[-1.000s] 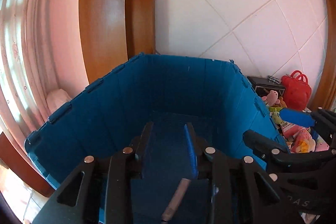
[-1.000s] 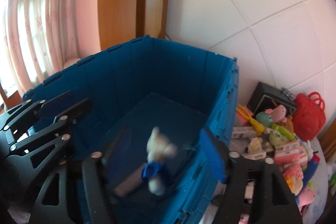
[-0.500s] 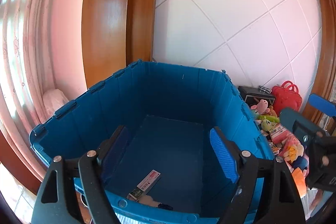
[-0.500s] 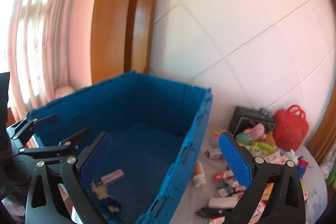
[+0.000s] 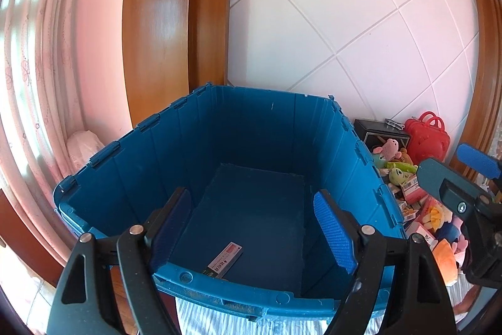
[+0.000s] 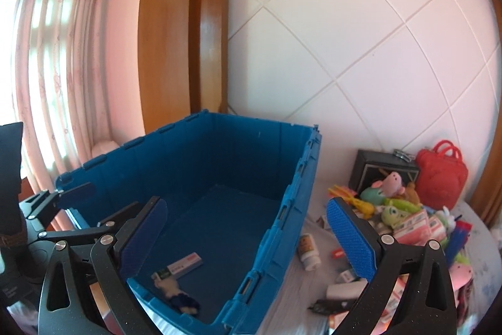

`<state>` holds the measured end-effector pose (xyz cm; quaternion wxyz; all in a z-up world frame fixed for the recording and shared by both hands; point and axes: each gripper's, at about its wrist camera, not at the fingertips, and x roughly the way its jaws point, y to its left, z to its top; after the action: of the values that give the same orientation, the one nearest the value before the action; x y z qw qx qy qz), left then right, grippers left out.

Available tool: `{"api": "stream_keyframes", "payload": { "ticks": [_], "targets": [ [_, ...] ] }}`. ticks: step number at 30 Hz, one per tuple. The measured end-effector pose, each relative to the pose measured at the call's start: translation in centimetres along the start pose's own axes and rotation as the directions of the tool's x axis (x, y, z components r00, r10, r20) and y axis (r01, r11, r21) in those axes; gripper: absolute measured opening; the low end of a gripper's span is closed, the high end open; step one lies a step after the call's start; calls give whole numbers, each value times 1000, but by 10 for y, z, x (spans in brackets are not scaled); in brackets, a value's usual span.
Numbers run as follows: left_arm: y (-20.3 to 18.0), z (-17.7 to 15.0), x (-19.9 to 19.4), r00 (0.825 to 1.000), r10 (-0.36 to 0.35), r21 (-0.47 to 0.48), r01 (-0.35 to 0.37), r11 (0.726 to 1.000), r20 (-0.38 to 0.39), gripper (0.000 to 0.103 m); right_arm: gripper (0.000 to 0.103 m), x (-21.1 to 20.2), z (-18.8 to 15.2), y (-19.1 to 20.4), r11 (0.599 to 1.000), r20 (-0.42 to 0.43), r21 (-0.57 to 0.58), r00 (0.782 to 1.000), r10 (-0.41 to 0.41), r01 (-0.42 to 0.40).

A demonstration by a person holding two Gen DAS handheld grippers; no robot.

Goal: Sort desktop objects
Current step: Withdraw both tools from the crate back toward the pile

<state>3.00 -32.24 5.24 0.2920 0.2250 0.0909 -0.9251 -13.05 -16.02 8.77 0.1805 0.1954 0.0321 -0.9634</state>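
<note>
The left gripper (image 5: pixel 254 228) hangs with its fingers (image 5: pixel 334 233) spread wide and nothing between them, above the near rim of the blue crate (image 5: pixel 257 302). Just beyond and below those fingers, a flat white box (image 5: pixel 225 260) lies on the crate floor close to the near wall. The right gripper (image 6: pixel 248 236) is likewise spread apart and holds nothing; its left finger (image 6: pixel 142 236) sits over the crate's inside, its right finger (image 6: pixel 351 240) over the cloth-covered surface (image 6: pixel 291 281) outside the crate's right wall. Below the left finger, a small white plush with a blue bow (image 6: pixel 175 292) rests on the crate floor, just beside the same white box. Ahead of the right finger, a small white bottle (image 6: pixel 307 250) lies on the surface near the crate wall. Farther off, a heap of plush toys and pink packets (image 6: pixel 404 215) crowds the surface. Behind it a black box (image 6: pixel 376 171) and a red toy bag (image 6: pixel 442 178) stand against the tiled wall (image 6: pixel 360 36).
</note>
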Motion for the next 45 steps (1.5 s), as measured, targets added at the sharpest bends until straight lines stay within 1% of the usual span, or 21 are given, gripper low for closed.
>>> {"api": "stream_keyframes", "payload": {
  "ticks": [2,3,6,8,11,15,16,19,23,25,28,31,32,33,36,37,39,40,42,44,45],
  "targets": [
    [1,-2,-4,1000,7,-6,-7,1000,11,81,103,0,-2,-3,998,-11,33,998,55,-55],
    [2,-2,-5,1000,9,-11,-9,1000,13,81,103,2,-4,-6,997,-26,47,997,68,-67],
    [4,-3,-8,1000,6,-27,-5,1000,10,81,103,2,-8,-4,999,-50,40,998,26,-24],
    [4,-3,-11,1000,2,-33,-1,999,15,81,103,-2,-11,-3,1000,-36,27,999,3,-2],
    [0,-5,-18,999,3,-21,-2,1000,32,81,103,-10,-16,-8,999,-16,45,1000,7,-6],
    [-15,-5,-33,997,-31,6,31,999,66,81,103,-26,-25,-26,997,10,81,1000,-15,14],
    [-21,-5,-37,996,-43,16,42,999,80,81,103,-30,-27,-30,996,8,83,1000,-25,25],
    [-45,-5,-50,990,-86,54,80,995,116,81,103,-46,-37,-48,989,12,76,991,-131,130],
    [-84,-5,-56,980,-157,95,145,985,124,81,103,-75,-54,-90,955,13,102,960,-281,278],
    [-107,-8,-55,975,-192,117,179,977,113,81,103,-85,-62,-114,941,-10,110,947,-320,320],
    [-145,-15,-51,968,-236,150,221,964,88,81,103,-105,-79,-160,917,-51,142,928,-370,373],
    [-186,-27,-38,965,-259,161,248,955,46,81,103,-125,-103,-214,888,-102,173,904,-414,426],
    [-200,-33,-32,966,-259,160,251,955,29,81,103,-132,-112,-238,880,-125,187,899,-420,437],
    [-213,-39,-25,967,-255,156,250,956,10,81,103,-138,-121,-256,870,-145,196,891,-430,452],
    [-251,-63,5,974,-217,131,225,966,-68,81,103,-162,-156,-327,814,-219,225,842,-493,535],
    [-261,-74,16,975,-201,121,212,970,-93,81,103,-166,-164,-343,798,-238,234,829,-506,555],
    [-275,-98,34,975,-161,97,177,979,-151,81,103,-176,-188,-388,766,-287,255,803,-523,590],
    [-281,-111,45,971,-149,82,166,983,-188,81,103,-180,-200,-409,745,-314,265,785,-533,612],
    [-291,-139,66,957,-122,56,141,988,-263,81,103,-186,-230,-453,718,-381,286,762,-523,635],
    [-299,-167,84,940,-89,42,109,993,-330,81,103,-189,-256,-484,694,-447,295,737,-508,657],
    [-301,-180,93,927,-68,30,85,996,-369,81,103,-188,-267,-495,687,-476,294,725,-497,664]
  ]
}}
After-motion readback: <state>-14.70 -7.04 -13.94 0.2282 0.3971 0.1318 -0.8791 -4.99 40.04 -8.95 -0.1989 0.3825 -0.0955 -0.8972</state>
